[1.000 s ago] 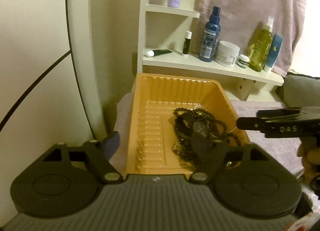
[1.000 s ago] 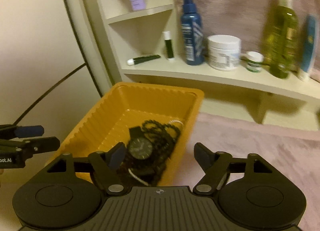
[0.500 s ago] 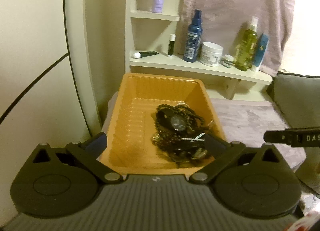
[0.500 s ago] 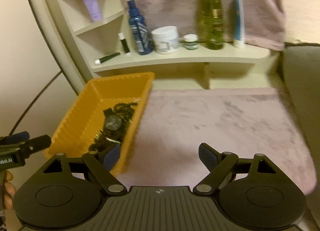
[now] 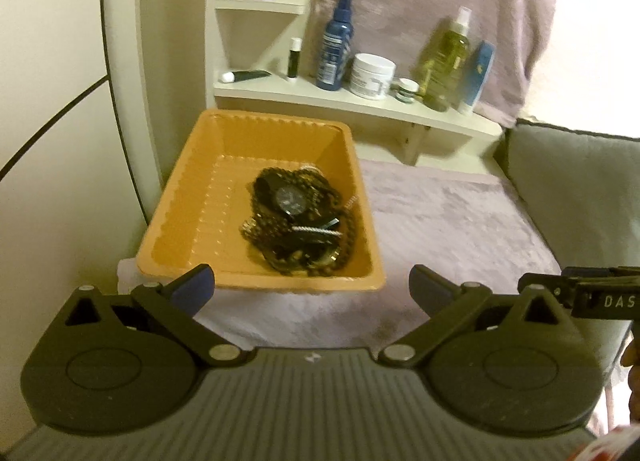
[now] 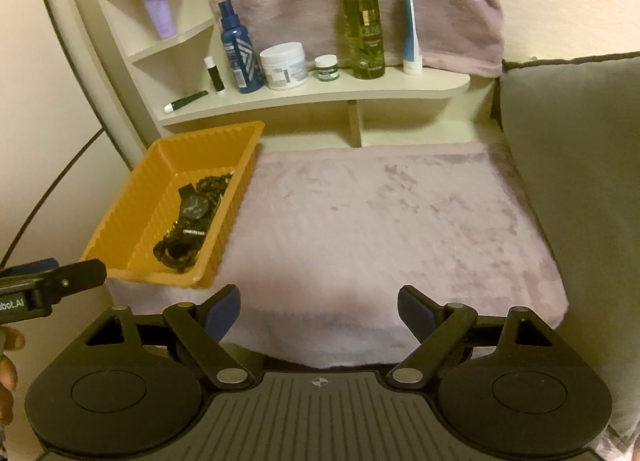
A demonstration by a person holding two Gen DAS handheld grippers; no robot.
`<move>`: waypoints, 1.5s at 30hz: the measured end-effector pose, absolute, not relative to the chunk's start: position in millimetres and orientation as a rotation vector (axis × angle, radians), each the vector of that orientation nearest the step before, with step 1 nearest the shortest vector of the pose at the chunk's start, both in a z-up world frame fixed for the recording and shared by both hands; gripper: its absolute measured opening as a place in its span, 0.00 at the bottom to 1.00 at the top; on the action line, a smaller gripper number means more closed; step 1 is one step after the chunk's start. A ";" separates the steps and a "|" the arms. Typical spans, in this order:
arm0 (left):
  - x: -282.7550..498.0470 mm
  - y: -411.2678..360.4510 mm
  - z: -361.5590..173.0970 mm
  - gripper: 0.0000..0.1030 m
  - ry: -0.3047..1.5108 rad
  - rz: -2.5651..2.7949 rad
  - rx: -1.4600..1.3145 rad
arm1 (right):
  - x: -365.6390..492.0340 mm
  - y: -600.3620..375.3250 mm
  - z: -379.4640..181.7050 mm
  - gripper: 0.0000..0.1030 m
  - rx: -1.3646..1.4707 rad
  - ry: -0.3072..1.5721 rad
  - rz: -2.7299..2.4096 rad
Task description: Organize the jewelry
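— Jewelry sits piled in one orange tray at the pink mat's left edge; open mat lies to its right.
— And both grippers?
— Left gripper wide and empty, just short of the tray; right gripper wide, empty, over bare mat.
— Pieces?
— One watch; chains too tangled to count, perhaps several.

tray: near wall hides part of jewelry | chains: tangled, count unclear | right gripper: cut by frame edge | bottle labels: mostly unreadable
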State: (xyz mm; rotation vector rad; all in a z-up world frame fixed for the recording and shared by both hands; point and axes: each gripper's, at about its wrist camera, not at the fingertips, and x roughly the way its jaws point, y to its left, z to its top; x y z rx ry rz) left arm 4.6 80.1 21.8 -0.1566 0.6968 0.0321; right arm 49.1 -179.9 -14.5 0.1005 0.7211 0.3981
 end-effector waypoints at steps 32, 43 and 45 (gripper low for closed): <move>-23.6 29.8 4.9 1.00 0.764 0.016 -0.080 | 6.1 -195.1 -23.9 0.83 0.074 0.715 0.389; -24.2 28.9 3.3 1.00 0.761 0.012 -0.083 | 5.9 -192.7 -24.1 0.83 0.065 0.720 0.388; -24.1 28.5 3.3 1.00 0.762 0.010 -0.082 | 6.0 -192.9 -24.1 0.83 0.063 0.720 0.388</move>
